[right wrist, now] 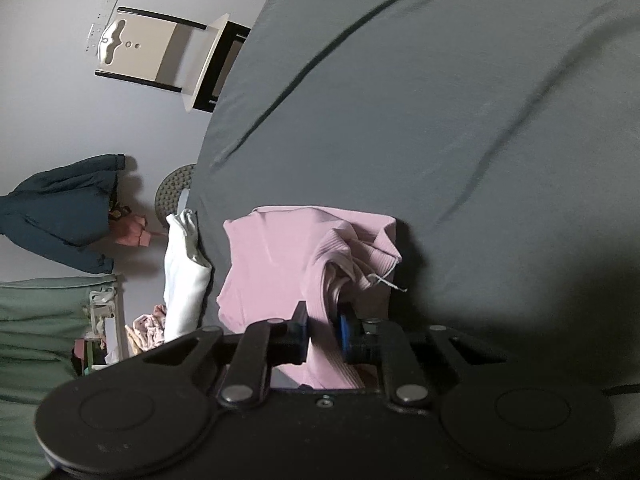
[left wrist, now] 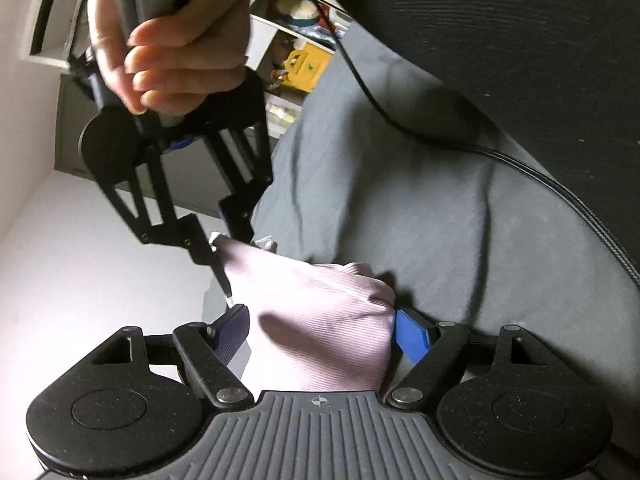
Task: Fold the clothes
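A pink ribbed garment [right wrist: 276, 256] lies partly folded on the grey sheet [right wrist: 440, 120]. My right gripper [right wrist: 322, 332] is shut on a bunched fold of it, and ribbed cloth fills the narrow gap between the blue pads. In the left wrist view the same garment [left wrist: 320, 320] bulges between the wide-spread fingers of my left gripper [left wrist: 322, 334], which stands open around it. The right gripper [left wrist: 234, 264], held by a hand [left wrist: 176, 40], comes down from the upper left onto the garment's far corner.
A black cable [left wrist: 500, 156] runs over the grey sheet [left wrist: 400, 184]. A white folded garment [right wrist: 184, 272] lies at the bed's edge. A blue jacket [right wrist: 64, 212], green cloth [right wrist: 36, 320] and a white stool [right wrist: 160, 52] are beyond. Cluttered shelves [left wrist: 304, 60] stand behind.
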Demonstrator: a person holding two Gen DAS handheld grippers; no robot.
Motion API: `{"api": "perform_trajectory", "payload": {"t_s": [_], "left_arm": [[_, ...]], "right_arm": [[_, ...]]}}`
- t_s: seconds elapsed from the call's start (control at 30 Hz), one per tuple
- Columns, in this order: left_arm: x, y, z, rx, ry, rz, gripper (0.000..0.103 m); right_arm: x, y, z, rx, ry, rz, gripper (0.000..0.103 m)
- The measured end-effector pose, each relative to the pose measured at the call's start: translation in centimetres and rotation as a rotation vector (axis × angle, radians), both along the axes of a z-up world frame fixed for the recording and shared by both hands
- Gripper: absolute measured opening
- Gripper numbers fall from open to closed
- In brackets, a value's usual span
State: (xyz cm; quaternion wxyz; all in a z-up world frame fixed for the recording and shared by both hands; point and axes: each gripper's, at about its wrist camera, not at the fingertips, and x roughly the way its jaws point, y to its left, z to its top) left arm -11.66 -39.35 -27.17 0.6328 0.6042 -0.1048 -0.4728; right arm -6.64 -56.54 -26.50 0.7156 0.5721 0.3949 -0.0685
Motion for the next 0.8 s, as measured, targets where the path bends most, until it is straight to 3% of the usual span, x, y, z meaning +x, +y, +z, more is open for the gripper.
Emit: {"api": "perform_trajectory", "payload": {"t_s": [0.17,0.23,0.3,0.33,0.37,0.43,0.53,0.6,0.63,0.67,0.73,0.8], "left_arm": [[0.0,-0.1,-0.3,-0.002,0.062,0.017,0.042],[0.2,0.0,-0.2,-0.018,0.099,0.035,0.023],[0.6,0.0,0.1,-0.039,0.146,0.065,0.008],[0.8,0.0,0.3,-0.053,0.173,0.083,0.008],[1.2,0.1,0.7,-0.067,0.204,0.098,0.008],[1.8,0.2,1.5,-0.105,0.27,0.136,0.008],[3.2,0.4,3.1,-0.178,0.39,0.193,0.008],[4.3,-0.2,4.6,-0.232,0.481,0.228,0.008],[4.7,0.0,5.1,-0.261,0.526,0.247,0.008],[5.1,0.3,5.7,-0.288,0.57,0.265,0.008],[5.9,0.8,6.5,-0.323,0.636,0.297,0.008],[6.5,1.5,7.3,-0.36,0.689,0.317,0.008]], "right_arm": [[-0.1,-0.1,-0.4,-0.015,0.016,-0.015,0.015],[-0.2,-0.1,-0.6,-0.024,0.027,-0.017,0.015],[-0.4,-0.1,-0.8,-0.039,0.044,-0.018,0.02],[-0.4,-0.1,-0.8,-0.054,0.052,-0.015,0.026],[-0.5,0.0,-0.9,-0.07,0.059,-0.011,0.043],[-0.5,0.2,-1.0,-0.105,0.077,-0.005,0.066],[-0.4,0.7,-1.6,-0.113,0.094,0.004,0.068],[-0.3,1.1,-2.3,-0.096,0.094,0.007,0.068],[-0.2,1.3,-2.7,-0.084,0.089,0.005,0.062],[-0.1,1.5,-3.0,-0.086,0.084,0.0,0.043],[-0.1,1.6,-2.8,-0.077,0.055,-0.019,0.016],[0.0,1.6,-2.1,-0.078,0.024,-0.029,0.016]]}}
